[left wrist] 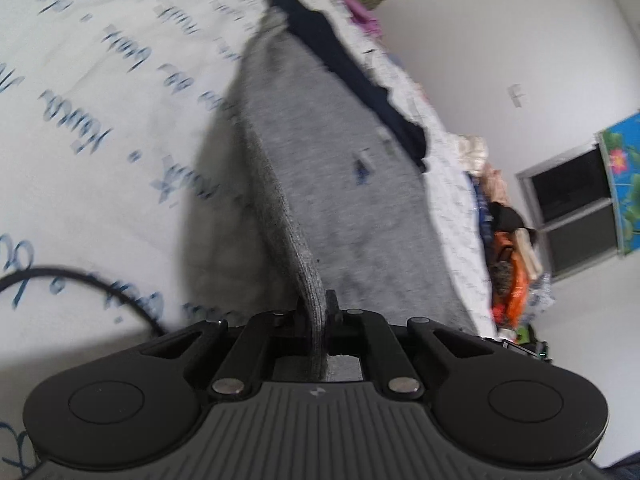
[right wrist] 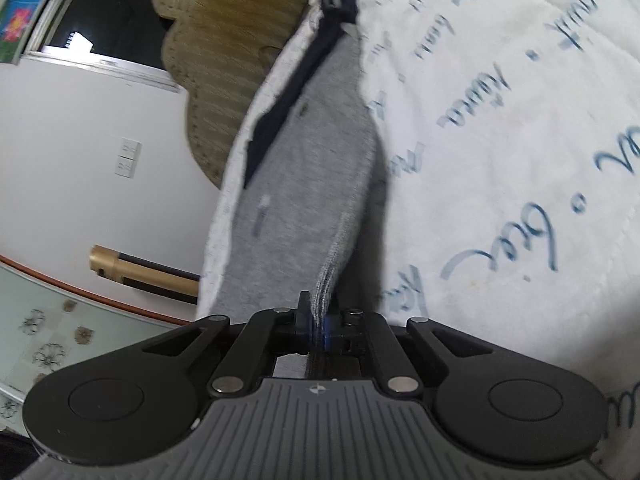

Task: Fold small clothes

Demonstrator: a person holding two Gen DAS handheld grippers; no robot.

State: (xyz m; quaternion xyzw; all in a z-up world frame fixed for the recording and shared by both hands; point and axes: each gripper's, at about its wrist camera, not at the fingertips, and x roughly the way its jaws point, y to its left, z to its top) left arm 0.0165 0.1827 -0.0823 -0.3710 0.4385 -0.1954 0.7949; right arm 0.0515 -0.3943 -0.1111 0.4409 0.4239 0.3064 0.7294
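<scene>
Both black two-finger grippers, left gripper (left wrist: 318,312) and right gripper (right wrist: 318,316), pinch near hem corners of the soft, limp grey knit garment (left wrist: 320,160), light enough to lift by its edges.

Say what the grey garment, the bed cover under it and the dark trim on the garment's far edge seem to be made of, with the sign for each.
Grey garment: soft knit, probably cotton jersey; mottled grey, matt, with a ribbed edge.
Bed cover: thin woven or quilted fabric, matt off-white, printed with blue handwriting; it creases softly.
Dark trim: navy cloth, smooth, limp and wavy; the blur hides its weave.
</scene>
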